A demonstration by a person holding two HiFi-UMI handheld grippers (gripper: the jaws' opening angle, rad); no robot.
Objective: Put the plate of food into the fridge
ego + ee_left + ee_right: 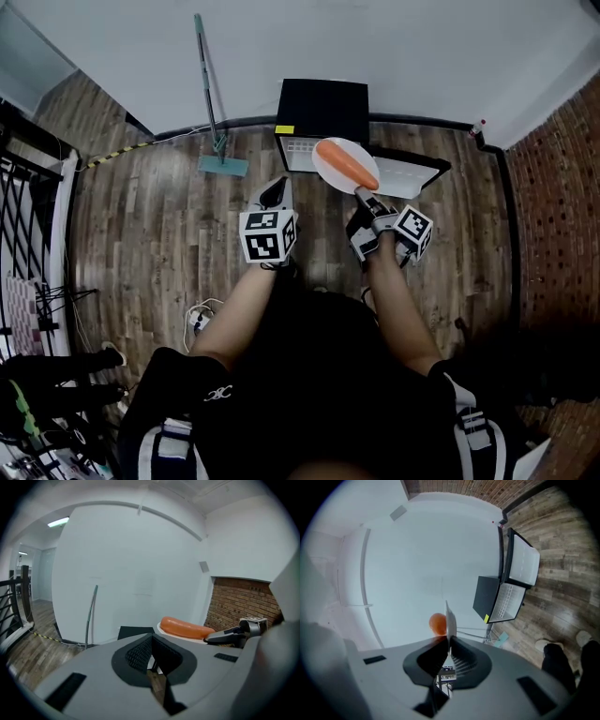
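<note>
A white plate (336, 159) carrying a long orange piece of food (347, 164) hangs above the small black fridge (323, 108), whose door (412, 173) stands open to the right. My right gripper (361, 192) is shut on the plate's near rim. In the right gripper view the plate (451, 618) shows edge-on between the pads, with the orange food (437, 623) behind it, the fridge (487, 597) below and right. My left gripper (275, 190) hangs left of the plate, shut and empty (151, 641). In the left gripper view the food (185, 627) lies beyond it.
A mop (211, 94) leans on the white wall left of the fridge. A power strip with a cable (199, 319) lies on the wooden floor near my left side. A black railing (28, 216) runs along the left, and a brick wall (562, 187) stands at the right.
</note>
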